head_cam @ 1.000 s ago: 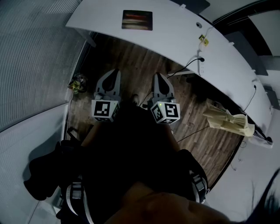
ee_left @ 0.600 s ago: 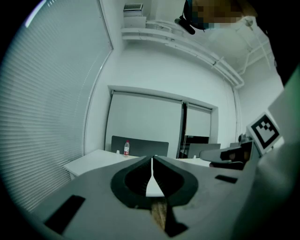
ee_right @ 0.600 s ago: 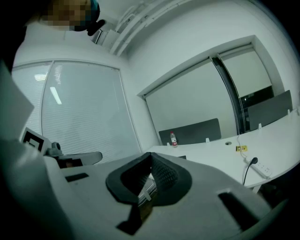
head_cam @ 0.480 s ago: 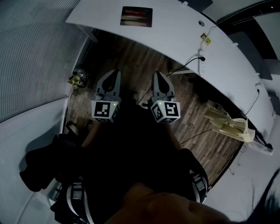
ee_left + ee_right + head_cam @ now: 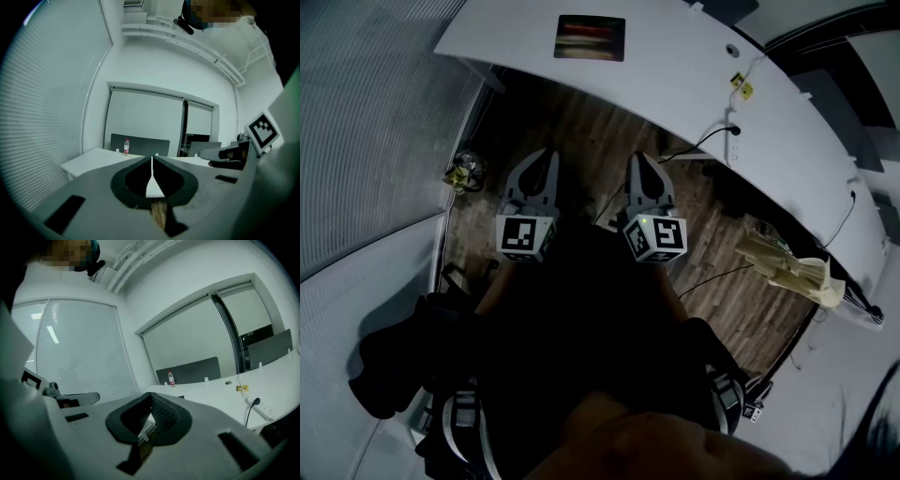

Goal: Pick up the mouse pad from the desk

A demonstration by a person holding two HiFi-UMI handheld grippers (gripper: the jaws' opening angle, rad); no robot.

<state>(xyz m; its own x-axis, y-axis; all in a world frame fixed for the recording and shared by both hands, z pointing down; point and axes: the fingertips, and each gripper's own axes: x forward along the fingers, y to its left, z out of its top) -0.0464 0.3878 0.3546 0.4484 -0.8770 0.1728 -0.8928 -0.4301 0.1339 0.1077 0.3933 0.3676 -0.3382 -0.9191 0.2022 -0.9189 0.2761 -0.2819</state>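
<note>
The mouse pad (image 5: 591, 38), a dark rectangle with coloured stripes, lies flat on the white curved desk (image 5: 675, 66) at the top of the head view. My left gripper (image 5: 547, 155) and right gripper (image 5: 636, 161) sit side by side over the wooden floor, short of the desk's near edge and pointing toward it. Both are shut with nothing between the jaws. In the left gripper view the left gripper (image 5: 151, 160) has its jaws meeting in a thin line. The right gripper (image 5: 150, 395) is likewise closed and empty in the right gripper view.
A power strip (image 5: 731, 141) with cables and a yellow tag (image 5: 738, 87) lie on the desk's right part. A small bottle (image 5: 126, 146) stands at the desk's far side. On the floor are a cream object (image 5: 792, 264), a small colourful item (image 5: 464, 175) and a dark bag (image 5: 394, 366).
The desk and mouse pad have slid slightly up and left in the head view. Both grippers keep their side-by-side pose and stay shut.
</note>
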